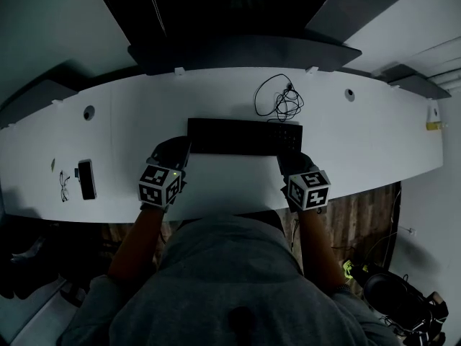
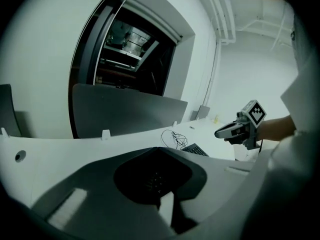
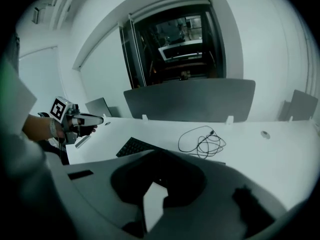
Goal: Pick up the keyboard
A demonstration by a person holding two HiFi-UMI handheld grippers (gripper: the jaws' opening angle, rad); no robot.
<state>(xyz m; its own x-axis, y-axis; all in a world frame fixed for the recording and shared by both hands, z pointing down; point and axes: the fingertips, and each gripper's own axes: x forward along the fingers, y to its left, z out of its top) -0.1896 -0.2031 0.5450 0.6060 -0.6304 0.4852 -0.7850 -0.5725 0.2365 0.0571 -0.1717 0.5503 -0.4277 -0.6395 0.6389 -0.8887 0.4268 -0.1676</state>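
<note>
Head view: the long white bench [image 1: 374, 143] spans the frame. The black keyboard [image 1: 245, 136] lies flat at centre, its long axis running left to right and its near long edge facing the person. It's not lifted yet, so the whole pick-up remains. The left claw [image 1: 178, 150] is by its left end and the right claw [image 1: 289, 161] by its right, both closed and gripping nothing. A coiled cable [image 1: 282, 101] lies just above.
</note>
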